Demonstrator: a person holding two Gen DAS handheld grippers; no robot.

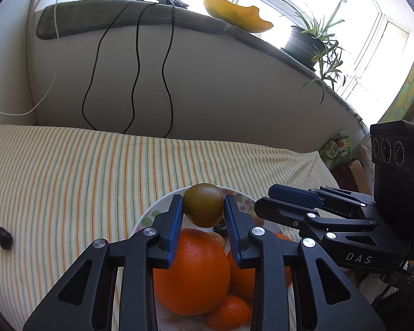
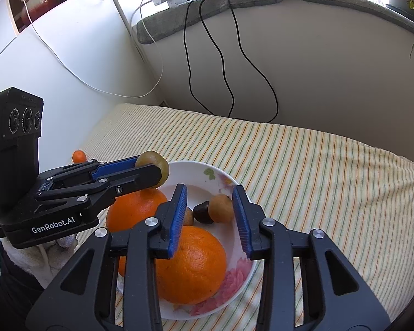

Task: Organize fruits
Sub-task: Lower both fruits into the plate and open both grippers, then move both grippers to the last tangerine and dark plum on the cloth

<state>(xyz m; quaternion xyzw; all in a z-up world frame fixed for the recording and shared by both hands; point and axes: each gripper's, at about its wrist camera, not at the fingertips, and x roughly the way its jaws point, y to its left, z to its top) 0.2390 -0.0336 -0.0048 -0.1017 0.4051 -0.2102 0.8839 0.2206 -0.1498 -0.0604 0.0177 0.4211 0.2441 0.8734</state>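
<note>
- The striped cream, green and orange cloth (image 2: 303, 165) covers the whole work surface. Most of the fruit has been gathered off it, so the task looks well along, though not finished.
- The white ceramic bowl with pink flower print (image 2: 236, 277) sits at the near middle of the cloth and serves as the collecting place.
- The left gripper (image 1: 203, 207), black with blue ribbed pads, is clamped on a round olive-green fruit (image 1: 204, 204). It holds that fruit in the air above the bowl's far rim, at about 12 o'clock, so this piece is not yet set down.
- The right gripper (image 2: 211, 211), of the same make, hangs over the bowl with its jaws parted and nothing pressed between the pads. Small fruits show in the gap below it, lying in the bowl.
- Two large round oranges are already placed: one (image 2: 190, 264) at about 6 o'clock in the bowl, the other (image 2: 136, 211) at about 9 o'clock, against the rim.
- A small mandarin (image 1: 229, 313) lies near the big oranges in the left wrist view; I cannot tell whether it is inside the rim.
- A small tan round fruit (image 2: 220, 208) and a dark brown chestnut-like piece (image 2: 202, 213) touch each other at the bowl's centre.
- Left to do, as I judge it: a small orange mandarin (image 2: 79, 155) lies out on the cloth at about 10 o'clock from the bowl, and a small dark oval fruit (image 1: 4, 237) lies well apart at about 9 o'clock. Both should go in, along with the held green fruit.
</note>
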